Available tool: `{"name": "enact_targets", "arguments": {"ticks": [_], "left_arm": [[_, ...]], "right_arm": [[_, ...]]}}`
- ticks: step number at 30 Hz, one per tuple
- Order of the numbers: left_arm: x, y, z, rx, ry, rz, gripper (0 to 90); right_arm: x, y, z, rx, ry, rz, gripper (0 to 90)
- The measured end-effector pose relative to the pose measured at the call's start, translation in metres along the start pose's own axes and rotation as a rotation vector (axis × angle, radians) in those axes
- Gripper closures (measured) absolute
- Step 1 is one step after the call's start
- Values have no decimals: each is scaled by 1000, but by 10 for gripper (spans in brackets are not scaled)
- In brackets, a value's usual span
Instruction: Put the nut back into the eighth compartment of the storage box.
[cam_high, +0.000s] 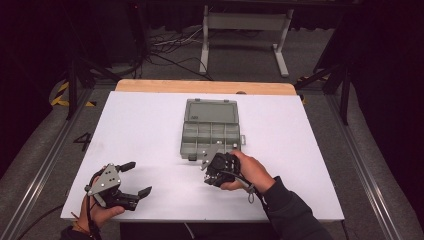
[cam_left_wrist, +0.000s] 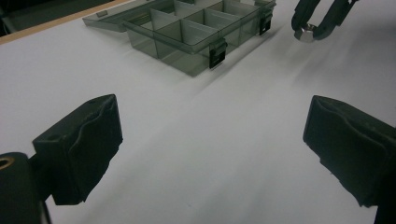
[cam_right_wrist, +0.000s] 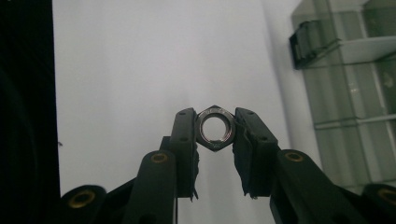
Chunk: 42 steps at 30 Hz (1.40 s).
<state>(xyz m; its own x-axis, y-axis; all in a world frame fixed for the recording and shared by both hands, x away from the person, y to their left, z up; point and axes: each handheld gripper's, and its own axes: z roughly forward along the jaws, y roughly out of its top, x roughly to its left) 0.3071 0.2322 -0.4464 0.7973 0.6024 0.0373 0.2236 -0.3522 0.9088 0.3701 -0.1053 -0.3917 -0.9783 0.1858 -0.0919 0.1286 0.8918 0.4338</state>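
1. The steel nut (cam_right_wrist: 215, 128) sits pinched between the tips of the right gripper (cam_right_wrist: 215, 135), held by its flat sides just at the very ends of the black pads. In the left gripper view the same nut (cam_left_wrist: 306, 33) hangs clear of the white table (cam_high: 150, 130), just in front of the open organizer box (cam_high: 210, 135).

2. That grip looks shallow to me. Smooth metal held so near the pad ends could squirt out if the hand tilts or jolts, and a nut that drops on this table would likely roll.

3. The box compartments (cam_left_wrist: 187, 35) are small, with thin divider walls. If the nut is let go from too high or off centre, I think it could strike a wall and hop into the neighbouring slot or out onto the table.

4. The box is light, clear plastic, with its lid (cam_high: 211, 111) lying open behind it. A gripper that bumps the front wall or the latches (cam_left_wrist: 217, 52) might shove the whole box along.

5. The left gripper (cam_high: 131, 178) rests near the table's front left, jaws spread wide and holding nothing, well apart from the box, so nothing steadies the box if it is nudged.
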Motion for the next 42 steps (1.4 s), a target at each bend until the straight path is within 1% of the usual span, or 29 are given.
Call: {"name": "enact_targets", "arguments": {"ticks": [2, 3, 6, 7, 9, 11, 14, 16, 18, 20, 25, 28, 32, 39, 42], "left_arm": [[0, 0, 0, 0, -1, 0, 52], [0, 0, 0, 0, -2, 0, 52], [0, 0, 0, 0, -3, 1, 52], [0, 0, 0, 0, -2, 0, 52], [0, 0, 0, 1, -2, 0, 52], [0, 0, 0, 1, -2, 0, 52], [0, 0, 0, 2, -2, 1, 52], [0, 0, 0, 2, -4, 0, 52], [0, 0, 0, 2, -4, 0, 52], [0, 0, 0, 3, -2, 2, 52], [0, 0, 1, 5, -5, 3, 52], [1, -1, 1, 8, -4, 2, 53], [1, -1, 2, 10, -9, -3, 53], [1, -2, 3, 11, -11, -8, 54], [2, -2, 4, 15, -10, -9, 55]], "right_arm": [[-3, -3, -5, -11, -6, 12, 706], [-5, -4, -8, -15, -17, 9, 705], [-10, -9, -15, -21, -39, 28, 705], [-11, -11, -17, -20, -36, 33, 706], [-13, -13, -20, -28, -51, 37, 706], [-16, -15, -24, -33, -56, 43, 706], [-21, -20, -33, -49, -87, 65, 705], [-24, -23, -37, -57, -98, 73, 706], [-28, -27, -41, -63, -124, 83, 706], [-31, -31, -44, -46, -156, 98, 706], [-40, -37, -48, -53, -188, 134, 706], [-43, -40, -49, -53, -189, 145, 706], [-50, -44, -48, -50, -183, 168, 706], [-68, -45, -45, -49, -184, 204, 706], [-74, -46, -41, -42, -171, 212, 705]]}}
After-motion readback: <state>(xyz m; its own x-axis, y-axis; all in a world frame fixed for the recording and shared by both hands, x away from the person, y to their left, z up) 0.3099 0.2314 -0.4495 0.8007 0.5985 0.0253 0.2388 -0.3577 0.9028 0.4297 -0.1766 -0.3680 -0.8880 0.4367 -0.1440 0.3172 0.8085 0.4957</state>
